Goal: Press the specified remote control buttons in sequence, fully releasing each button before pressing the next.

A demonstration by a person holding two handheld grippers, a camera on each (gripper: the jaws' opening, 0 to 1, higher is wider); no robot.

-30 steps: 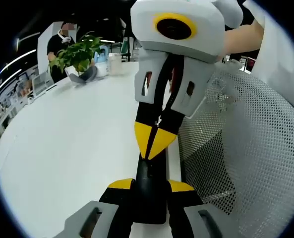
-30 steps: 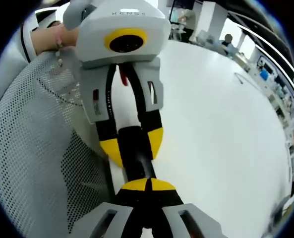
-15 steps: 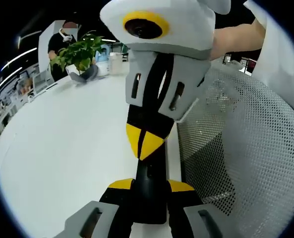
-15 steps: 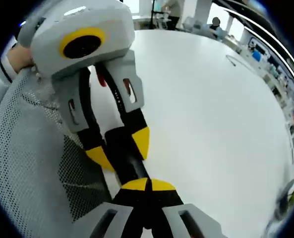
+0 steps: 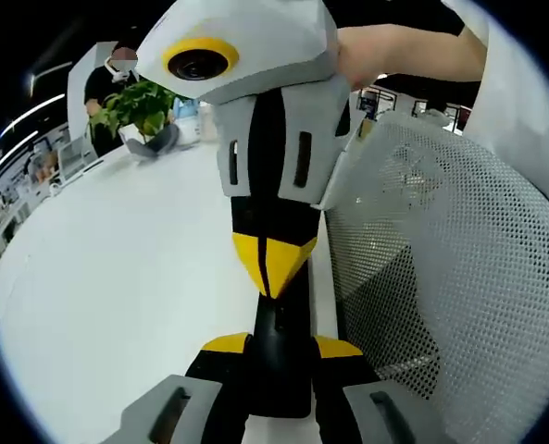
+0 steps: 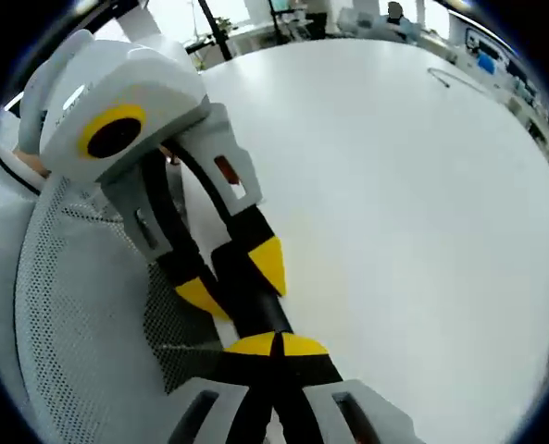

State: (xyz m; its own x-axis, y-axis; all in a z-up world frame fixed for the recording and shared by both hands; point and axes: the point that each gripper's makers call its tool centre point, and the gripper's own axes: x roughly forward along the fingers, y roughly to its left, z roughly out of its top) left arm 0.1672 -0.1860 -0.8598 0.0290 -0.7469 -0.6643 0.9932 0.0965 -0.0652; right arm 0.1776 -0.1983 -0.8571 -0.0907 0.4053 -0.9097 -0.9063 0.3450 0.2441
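Right tool (image 5: 272,268) has rolled, tips closed on left-held remote (image 5: 283,347).

Both handheld grippers share one build: pale grey moulded shells with slotted side plates, black inner arms, and fingers ending in bright yellow wedge tips. The right gripper (image 5: 270,268), reaching down from the upper centre of the left gripper view, has a yellow ring on its grey head, and the left gripper (image 6: 232,282), at the left of the right gripper view, has the same ring and a small red part between its arms. A white sleeve (image 5: 524,111) fills the upper right of the left gripper view.
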